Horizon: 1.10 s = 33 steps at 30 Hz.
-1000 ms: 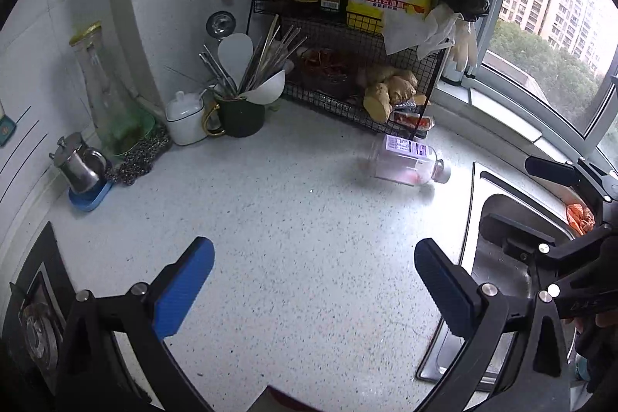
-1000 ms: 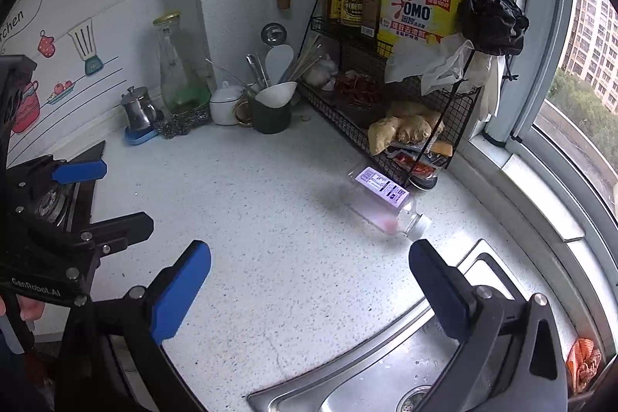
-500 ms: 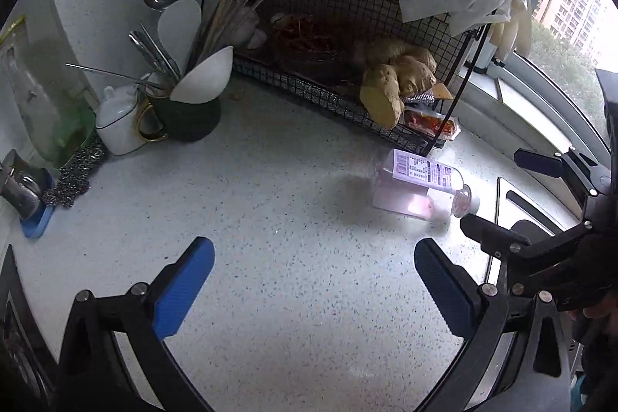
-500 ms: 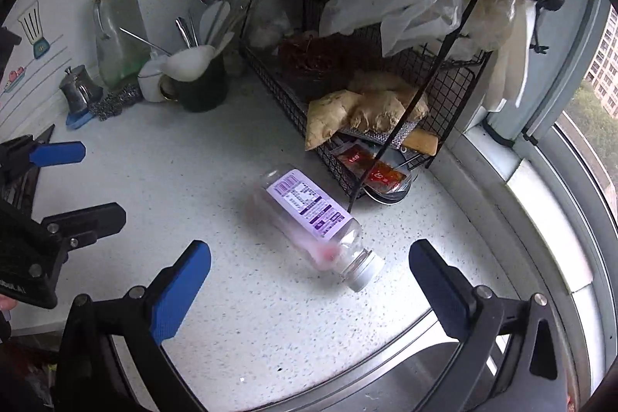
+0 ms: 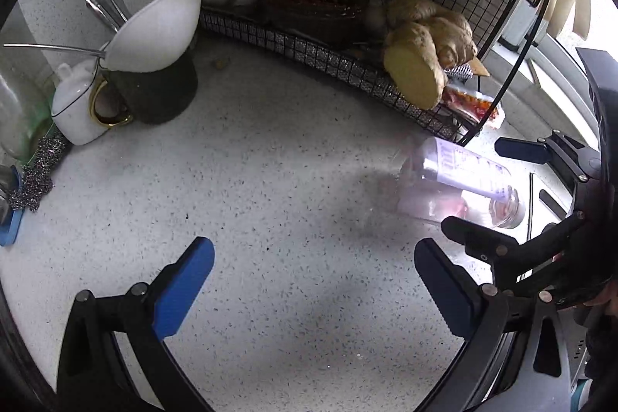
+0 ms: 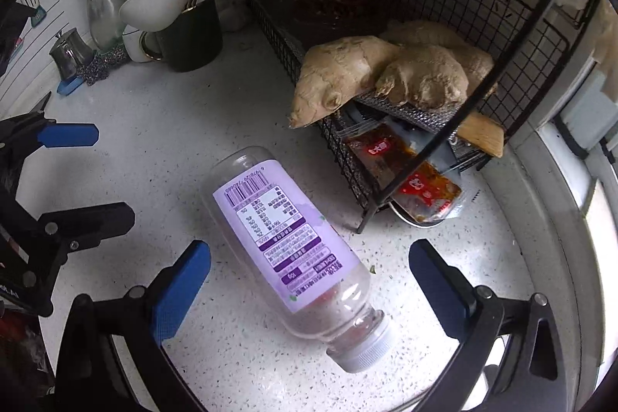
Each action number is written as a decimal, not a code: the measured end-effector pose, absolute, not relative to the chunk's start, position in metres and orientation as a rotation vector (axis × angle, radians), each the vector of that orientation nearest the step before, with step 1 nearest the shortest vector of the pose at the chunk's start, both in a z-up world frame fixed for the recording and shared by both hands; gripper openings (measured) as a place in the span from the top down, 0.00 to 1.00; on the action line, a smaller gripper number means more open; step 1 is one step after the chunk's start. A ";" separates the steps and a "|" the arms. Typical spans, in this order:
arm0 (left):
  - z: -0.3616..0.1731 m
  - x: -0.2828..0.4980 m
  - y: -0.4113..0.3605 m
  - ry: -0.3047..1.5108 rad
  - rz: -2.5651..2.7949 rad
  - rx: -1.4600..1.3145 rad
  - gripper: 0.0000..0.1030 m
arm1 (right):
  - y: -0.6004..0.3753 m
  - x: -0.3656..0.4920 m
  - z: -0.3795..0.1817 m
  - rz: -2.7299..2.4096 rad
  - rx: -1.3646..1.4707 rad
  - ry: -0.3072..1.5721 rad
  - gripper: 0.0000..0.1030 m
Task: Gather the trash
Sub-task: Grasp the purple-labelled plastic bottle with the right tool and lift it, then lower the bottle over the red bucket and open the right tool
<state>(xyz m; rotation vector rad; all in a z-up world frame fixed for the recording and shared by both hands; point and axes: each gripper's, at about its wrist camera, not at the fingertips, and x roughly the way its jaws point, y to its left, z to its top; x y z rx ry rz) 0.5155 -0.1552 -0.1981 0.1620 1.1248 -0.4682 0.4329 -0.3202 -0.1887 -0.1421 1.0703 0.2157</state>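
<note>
Speckled white countertop (image 6: 185, 126) is carrying a capped plastic bottle (image 6: 293, 250), lying beside the wire rack (image 6: 425, 26); the right gripper (image 6: 309, 280), jaws apart, is straddling it, the left gripper (image 5: 313, 277) also gaping; round plastic could be rolling away if pinched off-centre

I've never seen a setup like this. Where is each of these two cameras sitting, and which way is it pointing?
Left wrist: on the left gripper, looking along its open blue fingers over the counter toward the wire rack; the right gripper shows at the edge.
Right wrist: on the right gripper, looking down at the lying bottle between its open fingers; the left gripper shows at the edge.
Shared: bottle, rack, ginger, utensil cup.
</note>
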 end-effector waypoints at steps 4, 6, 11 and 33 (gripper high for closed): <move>-0.203 0.516 -0.155 1.131 -0.468 0.172 0.00 | -0.311 0.432 -0.192 0.247 -0.163 1.084 0.09; -0.205 0.515 -0.154 1.134 -0.466 0.176 0.00 | -0.307 0.430 -0.193 0.232 -0.175 1.084 0.22; -0.202 0.505 -0.140 1.135 -0.458 0.166 0.00 | -0.296 0.426 -0.189 0.243 -0.156 1.079 0.38; -0.160 0.345 0.006 1.095 -0.363 0.060 0.00 | -0.173 0.304 -0.132 0.320 -0.153 1.031 0.43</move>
